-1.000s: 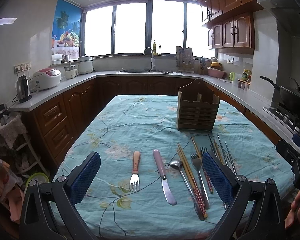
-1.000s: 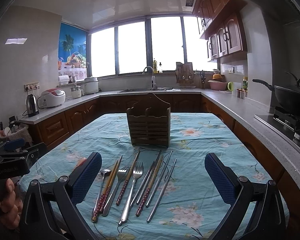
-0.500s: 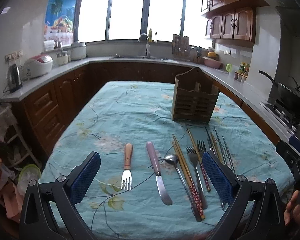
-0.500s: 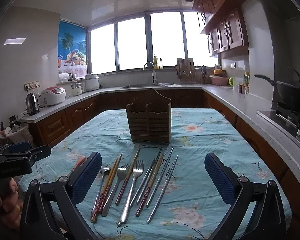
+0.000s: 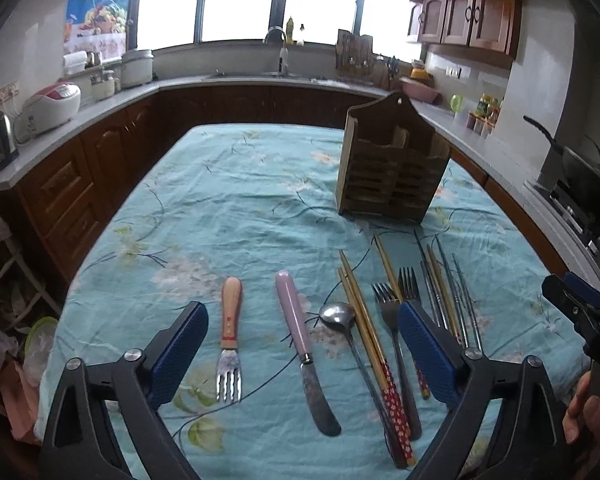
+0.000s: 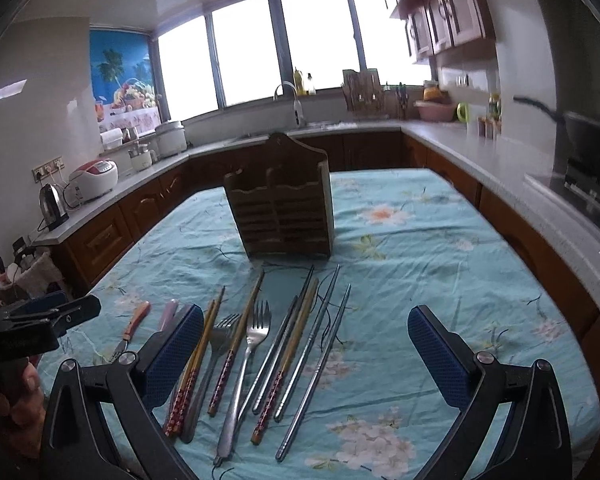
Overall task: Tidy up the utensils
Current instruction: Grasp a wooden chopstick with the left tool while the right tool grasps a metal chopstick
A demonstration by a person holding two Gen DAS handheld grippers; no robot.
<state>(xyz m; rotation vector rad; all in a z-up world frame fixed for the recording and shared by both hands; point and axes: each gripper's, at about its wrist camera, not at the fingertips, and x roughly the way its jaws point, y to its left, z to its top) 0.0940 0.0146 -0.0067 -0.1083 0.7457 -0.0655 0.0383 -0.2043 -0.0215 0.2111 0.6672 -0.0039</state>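
Note:
Utensils lie on a table with a blue floral cloth [image 5: 228,208]. In the left wrist view I see a wooden-handled fork [image 5: 230,340], a pink-handled knife [image 5: 302,350], a spoon [image 5: 338,316], chopsticks [image 5: 374,344], two steel forks [image 5: 392,320] and metal chopsticks [image 5: 446,284]. A wooden utensil holder [image 5: 392,164] stands behind them, also in the right wrist view [image 6: 284,208]. My left gripper [image 5: 302,354] is open above the fork and knife. My right gripper [image 6: 306,354] is open above the steel fork [image 6: 248,356] and chopsticks [image 6: 296,340].
Dark wood cabinets and grey counters [image 5: 100,108] ring the table, with a kettle [image 5: 0,140], a rice cooker [image 5: 52,106] and a sink [image 5: 280,60]. A wok [image 5: 580,172] sits on the stove at right. The other gripper shows at each view's edge [image 5: 580,308] [image 6: 36,320].
Both grippers have tilted down and moved closer to the utensils. The right wrist view has tilted and shifted right. Both stay open and empty.

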